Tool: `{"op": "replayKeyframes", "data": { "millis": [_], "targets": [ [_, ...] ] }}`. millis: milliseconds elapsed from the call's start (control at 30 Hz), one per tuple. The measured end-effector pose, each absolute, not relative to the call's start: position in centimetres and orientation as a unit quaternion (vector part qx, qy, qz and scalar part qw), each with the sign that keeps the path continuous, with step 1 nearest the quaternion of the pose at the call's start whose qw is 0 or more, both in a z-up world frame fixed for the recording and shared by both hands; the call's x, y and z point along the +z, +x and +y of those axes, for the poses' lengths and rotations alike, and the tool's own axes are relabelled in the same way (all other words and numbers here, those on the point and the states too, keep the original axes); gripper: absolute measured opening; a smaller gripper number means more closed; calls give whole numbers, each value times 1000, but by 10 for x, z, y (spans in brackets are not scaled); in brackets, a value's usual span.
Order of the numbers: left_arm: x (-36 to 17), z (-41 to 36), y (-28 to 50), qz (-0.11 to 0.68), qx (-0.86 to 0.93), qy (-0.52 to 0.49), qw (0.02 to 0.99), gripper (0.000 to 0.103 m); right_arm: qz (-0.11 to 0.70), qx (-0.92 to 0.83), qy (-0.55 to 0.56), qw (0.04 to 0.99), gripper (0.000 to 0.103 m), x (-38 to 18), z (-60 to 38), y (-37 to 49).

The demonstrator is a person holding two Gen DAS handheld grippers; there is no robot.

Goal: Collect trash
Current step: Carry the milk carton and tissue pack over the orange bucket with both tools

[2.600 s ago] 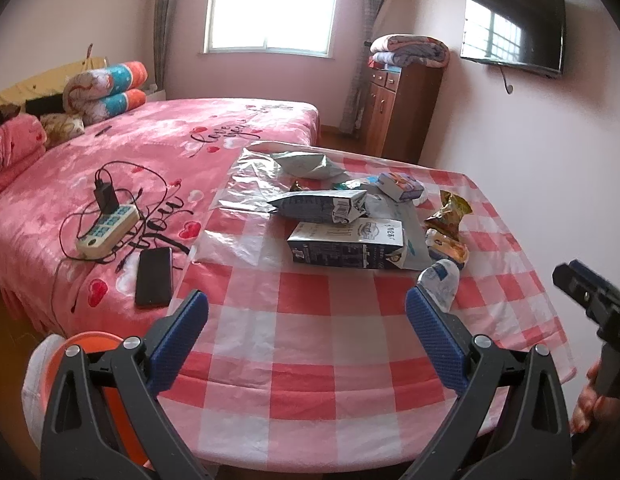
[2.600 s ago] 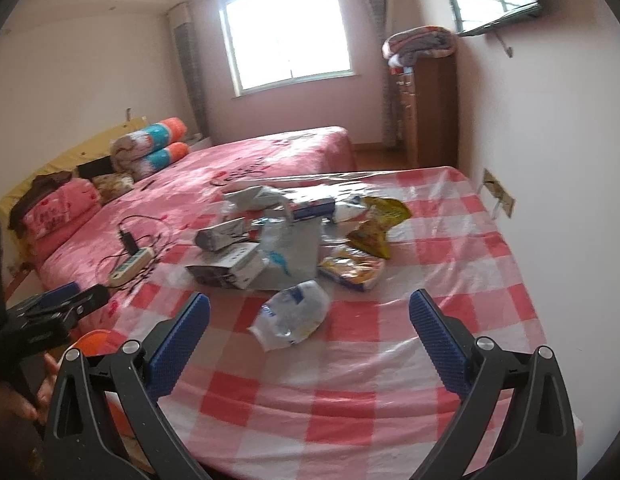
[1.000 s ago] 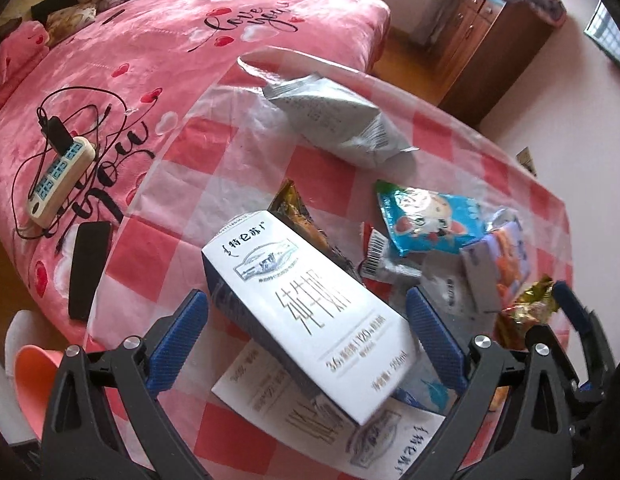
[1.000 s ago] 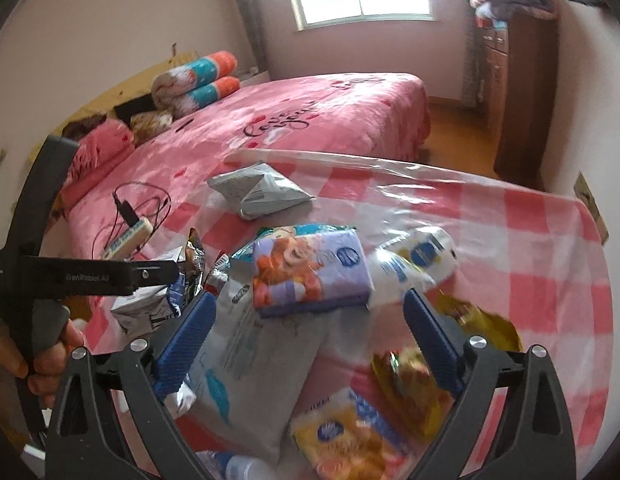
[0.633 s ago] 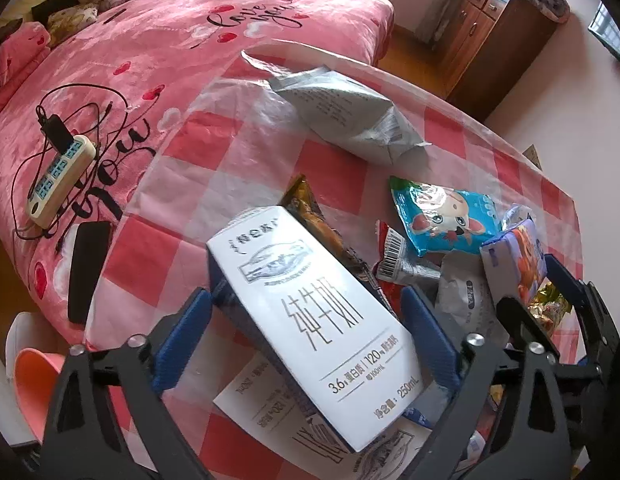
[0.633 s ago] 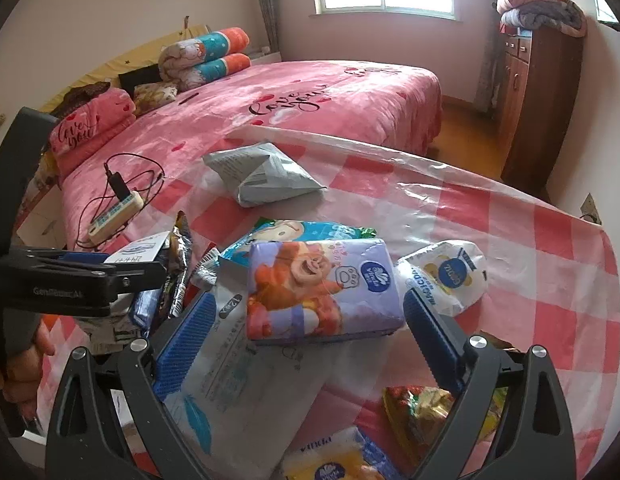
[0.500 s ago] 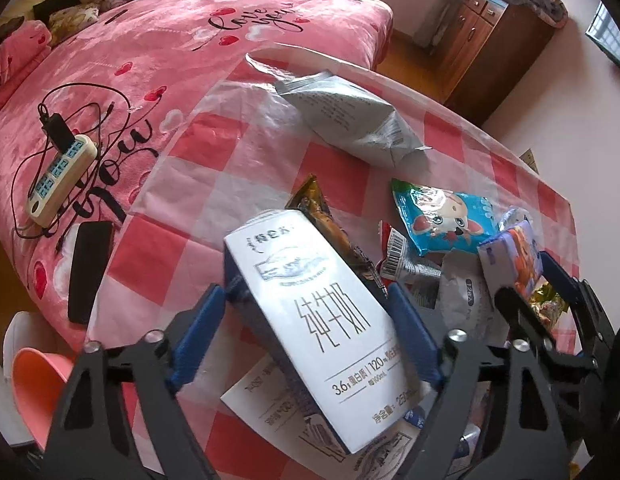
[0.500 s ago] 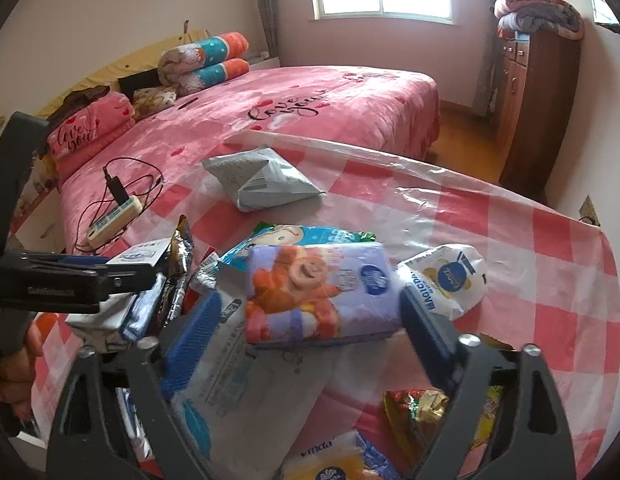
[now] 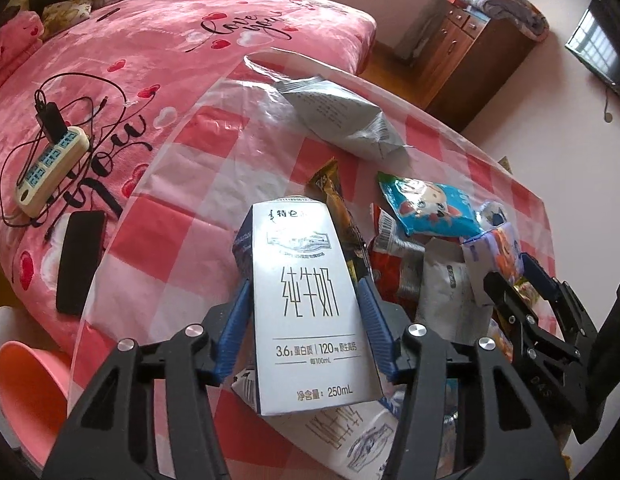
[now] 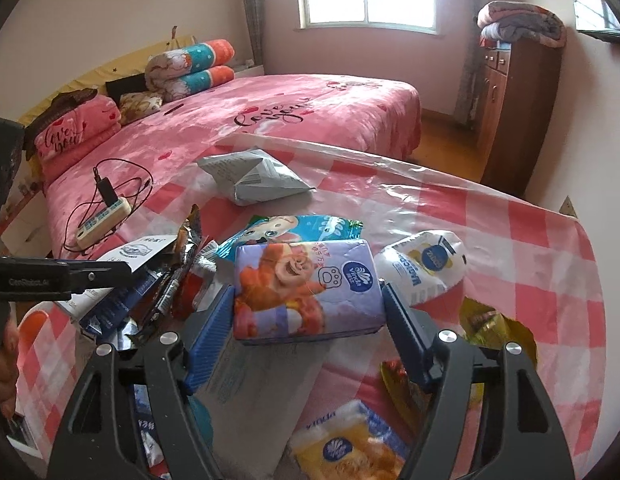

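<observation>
On the checked tabletop (image 9: 181, 216), near the edge facing the bed, the left gripper (image 9: 303, 330), jaws just closing, clamps a white milk carton (image 9: 305, 304). Mid-table, the right gripper (image 10: 307, 334), likewise closing, seemingly pinches a purple tissue pack (image 10: 305, 288).
</observation>
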State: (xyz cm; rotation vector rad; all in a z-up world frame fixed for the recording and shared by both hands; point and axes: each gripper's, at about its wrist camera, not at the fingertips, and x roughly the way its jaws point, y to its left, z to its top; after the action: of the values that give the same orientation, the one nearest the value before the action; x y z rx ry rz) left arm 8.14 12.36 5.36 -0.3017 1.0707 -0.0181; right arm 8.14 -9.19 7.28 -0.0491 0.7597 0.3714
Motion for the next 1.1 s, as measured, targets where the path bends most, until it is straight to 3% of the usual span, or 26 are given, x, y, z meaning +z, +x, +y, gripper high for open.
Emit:
{"op": "replayKeyframes", "data": {
  "millis": [1100],
  "targets": [
    [84,176,-37,429,-81,-163,885,55,347,241,19,906,74,102,-34,-35]
  ]
}}
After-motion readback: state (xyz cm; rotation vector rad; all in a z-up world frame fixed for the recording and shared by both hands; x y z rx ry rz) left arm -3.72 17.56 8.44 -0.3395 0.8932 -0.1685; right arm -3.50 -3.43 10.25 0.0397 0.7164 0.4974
